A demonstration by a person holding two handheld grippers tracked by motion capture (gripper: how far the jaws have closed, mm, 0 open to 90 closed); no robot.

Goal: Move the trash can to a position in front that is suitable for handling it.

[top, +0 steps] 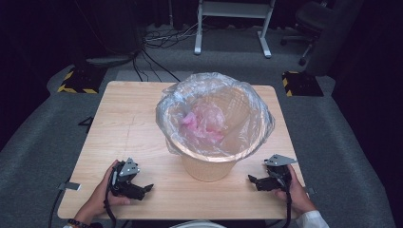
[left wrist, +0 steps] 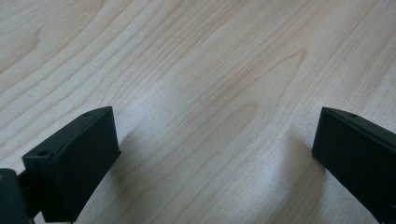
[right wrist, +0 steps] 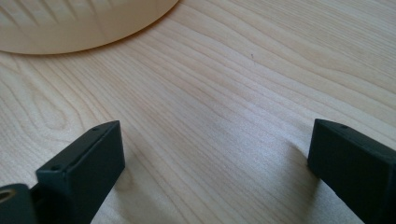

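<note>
Bin (top: 209,164) with clear liner (top: 214,99) stands mid-table (top: 128,123), between both grippers. Left hand-held gripper (top: 142,189) and right hand-held gripper (top: 254,180) rest near its base, apart from it, jaws spread, nothing between them.

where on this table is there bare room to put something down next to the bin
Bare wood lies left of the lined bin, up to the table edge, plus a narrower strip on its right. The near edge is crowded: left gripper and right gripper rest there, both open.
</note>
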